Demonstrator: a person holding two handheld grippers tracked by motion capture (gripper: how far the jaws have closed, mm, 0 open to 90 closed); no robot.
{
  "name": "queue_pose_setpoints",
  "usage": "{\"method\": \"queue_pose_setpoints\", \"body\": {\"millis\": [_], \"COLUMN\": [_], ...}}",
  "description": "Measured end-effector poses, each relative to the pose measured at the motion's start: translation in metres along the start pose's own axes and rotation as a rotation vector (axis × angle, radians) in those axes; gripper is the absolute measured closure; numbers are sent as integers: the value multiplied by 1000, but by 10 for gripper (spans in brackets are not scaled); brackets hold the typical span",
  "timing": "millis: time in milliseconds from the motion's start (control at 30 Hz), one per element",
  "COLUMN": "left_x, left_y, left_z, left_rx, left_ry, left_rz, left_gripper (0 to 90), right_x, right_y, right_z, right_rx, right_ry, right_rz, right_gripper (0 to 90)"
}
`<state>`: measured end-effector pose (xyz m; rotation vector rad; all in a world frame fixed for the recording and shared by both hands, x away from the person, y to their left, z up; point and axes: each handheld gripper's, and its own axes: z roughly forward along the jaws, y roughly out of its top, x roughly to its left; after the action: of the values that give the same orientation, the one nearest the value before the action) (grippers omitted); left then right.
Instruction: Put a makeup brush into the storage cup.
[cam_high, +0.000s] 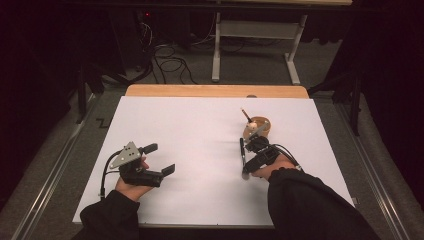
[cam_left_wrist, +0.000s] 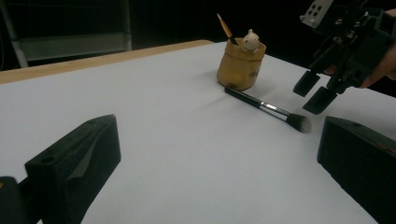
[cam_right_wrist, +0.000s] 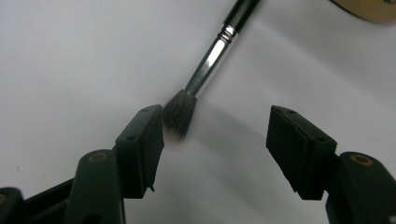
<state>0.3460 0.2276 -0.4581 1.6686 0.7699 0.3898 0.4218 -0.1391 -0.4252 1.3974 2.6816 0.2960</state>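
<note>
Item: brush (cam_left_wrist: 266, 106), a makeup type with a slim black handle, a bright metal ferrule and a dark, soft bristle head. It is lying flat on the white sheet (cam_high: 190, 130), its handle tip pointing toward the pot (cam_left_wrist: 240, 65) and ending just beside the pot's base; in the high view the brush (cam_high: 242, 156) is running from roughly 12 to 6 o'clock, bristles at the 6 o'clock end, near the person. The pot, a tan wooden holder, is standing upright at about 1 o'clock from the sheet's middle, holding a second, thinner brush and a small pale figure. Right gripper (cam_right_wrist: 215, 135): it is hovering over the bristle end, jaws apart, with the head of the brush (cam_right_wrist: 180, 114) sitting just by the inner face of one jaw; no pad is pressing on it. Left gripper (cam_high: 159, 160): it is resting at about 8 o'clock on the sheet, well apart from the brush, jaws spread wide and holding nothing. Handling, judged: the brush is looking very light and stiff along handle and ferrule, while the bristles are soft and will be splaying under any squeeze. The lacquered handle and metal are likely slippery and prone to rolling. Best hold: across the ferrule or the handle just above it, not the bristles.
</note>
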Motion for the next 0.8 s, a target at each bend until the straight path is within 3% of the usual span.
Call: {"method": "queue_pose_setpoints", "body": {"millis": [267,533,800], "left_x": [0,0,0], "left_y": [1,1,1], "left_z": [-1,-1,-1], "left_rx": [-6,-7,-7], "left_ry": [0,-1,-4], "left_rz": [8,8,10], "left_gripper": [2,2,2], "right_x": [3,5,4], "right_y": [19,30,38], "right_z": [7,15,21], "right_rx": [3,3,0], "right_ry": [2,-6,-13], "right_rz": [17,18,34], "right_gripper": [436,548,589]}}
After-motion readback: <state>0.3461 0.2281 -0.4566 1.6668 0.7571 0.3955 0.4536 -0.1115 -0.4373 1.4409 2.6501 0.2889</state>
